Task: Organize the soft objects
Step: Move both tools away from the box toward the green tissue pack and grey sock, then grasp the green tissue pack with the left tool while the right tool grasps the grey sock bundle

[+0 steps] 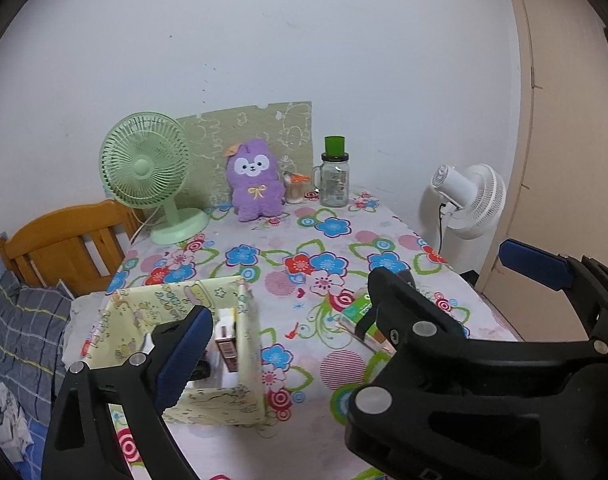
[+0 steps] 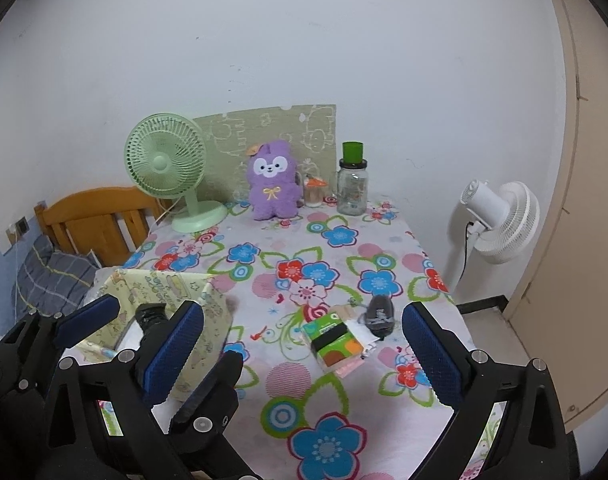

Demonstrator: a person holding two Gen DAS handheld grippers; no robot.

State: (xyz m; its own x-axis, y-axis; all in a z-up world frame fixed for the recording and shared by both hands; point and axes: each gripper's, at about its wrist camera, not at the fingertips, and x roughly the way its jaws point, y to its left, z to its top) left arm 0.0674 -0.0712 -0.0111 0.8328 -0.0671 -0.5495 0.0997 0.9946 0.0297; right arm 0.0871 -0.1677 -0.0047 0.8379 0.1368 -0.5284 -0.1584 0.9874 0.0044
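A purple plush toy (image 1: 257, 181) (image 2: 270, 182) sits upright at the back of the flowered table (image 1: 304, 240). A pale yellow fabric box (image 1: 249, 360) (image 2: 164, 280) stands at the front left with small items inside. My left gripper (image 1: 304, 340) is open beside the box, its left pad (image 1: 184, 354) over the opening. A green tissue pack (image 2: 332, 336) (image 1: 354, 312) and a dark grey soft item (image 2: 380, 316) lie ahead of my open right gripper (image 2: 304, 356). The two grippers overlap side by side; nothing is between either pair of fingers.
A green desk fan (image 1: 144, 168), a small cup (image 1: 295, 190) and a glass jar with a green lid (image 1: 335, 178) line the back edge. A white standing fan (image 1: 468, 196) is right of the table. A wooden headboard (image 1: 64, 240) and pillow (image 1: 24, 332) lie left.
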